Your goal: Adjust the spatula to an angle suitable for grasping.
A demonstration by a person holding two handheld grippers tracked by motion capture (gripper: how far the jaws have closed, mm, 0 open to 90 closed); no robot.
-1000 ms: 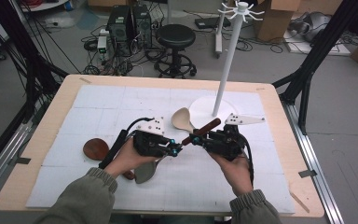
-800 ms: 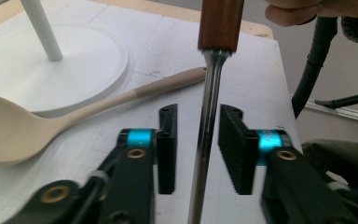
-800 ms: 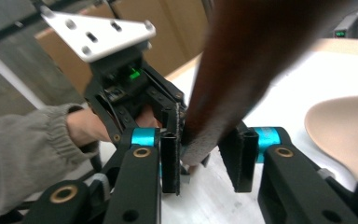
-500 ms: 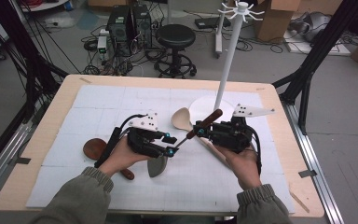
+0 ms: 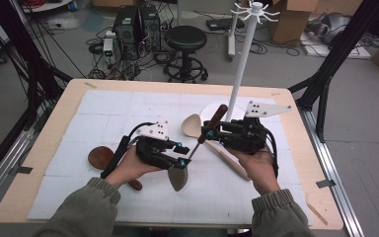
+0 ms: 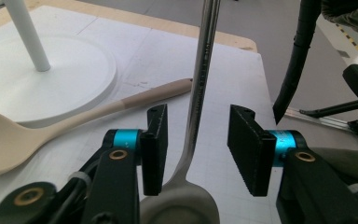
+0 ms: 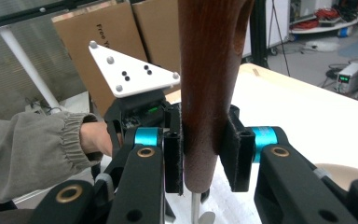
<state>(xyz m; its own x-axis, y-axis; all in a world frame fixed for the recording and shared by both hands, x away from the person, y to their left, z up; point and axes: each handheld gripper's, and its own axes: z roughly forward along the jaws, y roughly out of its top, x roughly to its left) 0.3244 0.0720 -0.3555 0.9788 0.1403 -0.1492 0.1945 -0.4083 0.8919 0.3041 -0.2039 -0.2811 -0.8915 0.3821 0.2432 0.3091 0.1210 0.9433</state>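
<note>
While the left tool [image 5: 181,154] stands open, its jaws having just parted around the spatula's [image 6: 196,112] metal shank without pressing it, the right tool [image 5: 208,133] is clamped on the wooden handle [image 7: 209,88]. A handover to the right looks just finished. Next, I judge, the right tool must lift the spatula clear of the left jaws toward the rack [image 5: 240,64] behind it, aiming a hook.

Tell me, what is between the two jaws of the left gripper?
The metal shank of the spatula passes between them, with a gap to each jaw. The left gripper view shows it.
</note>
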